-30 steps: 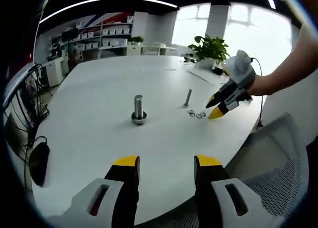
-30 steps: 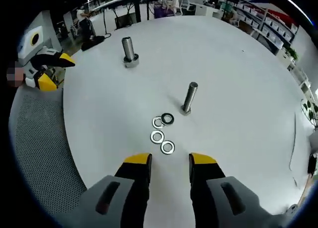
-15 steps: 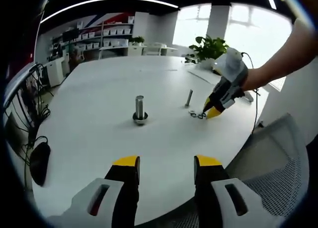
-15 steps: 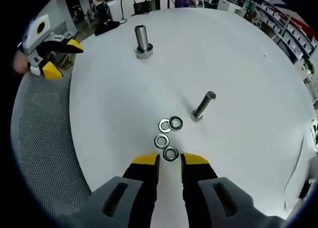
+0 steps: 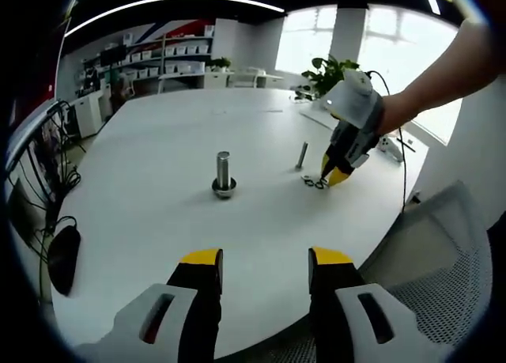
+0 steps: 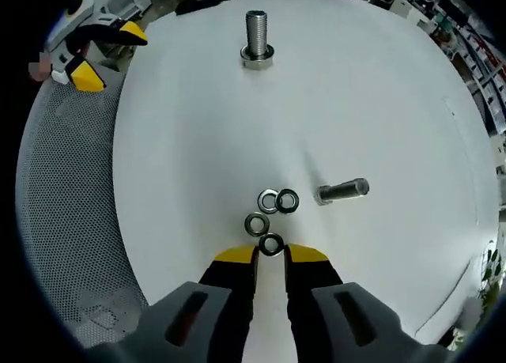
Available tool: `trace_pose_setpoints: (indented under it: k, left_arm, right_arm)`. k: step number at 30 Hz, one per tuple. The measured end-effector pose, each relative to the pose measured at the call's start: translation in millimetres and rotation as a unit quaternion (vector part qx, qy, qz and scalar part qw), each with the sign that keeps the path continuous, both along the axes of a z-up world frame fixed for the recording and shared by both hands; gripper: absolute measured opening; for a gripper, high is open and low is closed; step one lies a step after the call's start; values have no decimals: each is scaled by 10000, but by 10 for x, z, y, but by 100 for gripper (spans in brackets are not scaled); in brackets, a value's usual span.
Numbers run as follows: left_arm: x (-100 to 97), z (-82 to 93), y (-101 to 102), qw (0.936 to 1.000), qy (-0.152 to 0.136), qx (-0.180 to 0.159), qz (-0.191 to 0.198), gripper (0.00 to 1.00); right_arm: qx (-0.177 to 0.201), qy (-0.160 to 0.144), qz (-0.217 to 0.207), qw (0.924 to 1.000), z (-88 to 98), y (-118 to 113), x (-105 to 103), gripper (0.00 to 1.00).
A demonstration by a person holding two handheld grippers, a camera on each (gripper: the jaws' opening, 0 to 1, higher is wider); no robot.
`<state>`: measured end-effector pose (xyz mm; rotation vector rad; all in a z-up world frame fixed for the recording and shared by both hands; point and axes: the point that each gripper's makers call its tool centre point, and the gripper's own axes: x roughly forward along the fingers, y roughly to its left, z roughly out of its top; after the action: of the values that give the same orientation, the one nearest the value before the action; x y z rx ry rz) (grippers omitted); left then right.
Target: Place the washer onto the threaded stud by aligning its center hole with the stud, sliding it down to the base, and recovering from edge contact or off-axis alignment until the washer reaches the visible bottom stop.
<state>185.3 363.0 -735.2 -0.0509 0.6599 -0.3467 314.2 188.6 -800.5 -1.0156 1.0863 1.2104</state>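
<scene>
A round white desk carries everything, and the large threaded stud standing upright on its nut base near the desk's middle serves as the landmark. Beyond the stud in the left gripper view are shelves with boxes, a potted plant by bright windows, and a dark object lying at the desk's edge. A grey mesh chair sits against the rim of the desk.

A thinner stud stands well apart from the large one. Just beside it lie four washers; the nearest washer sits between the yellow tips of the right claw, whose jaws are narrowed around it, though whether they actually pinch it cannot be told. A person's forearm angles this claw steeply down onto the desk.

The left claw hovers level, on the near side of the large stud, jaws parted and holding nothing.
</scene>
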Motion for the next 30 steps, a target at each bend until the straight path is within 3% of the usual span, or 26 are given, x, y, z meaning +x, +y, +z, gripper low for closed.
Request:
trace_pose_setpoints:
  k: [5,18,30]
  left_arm:
    - [4,-1,3,10000,-1,-12,10,42]
    - [6,-5,10,10000,12,-11,30,41]
    - [9,-3,19,10000,10,-17,62,41]
  right_arm:
    - [-45,201,41,9998,-1,11,-57,23]
    - [-263,38,412,9988,-5,27,-9,16]
    - [-264,38,387,9989,-1,27,-21,14]
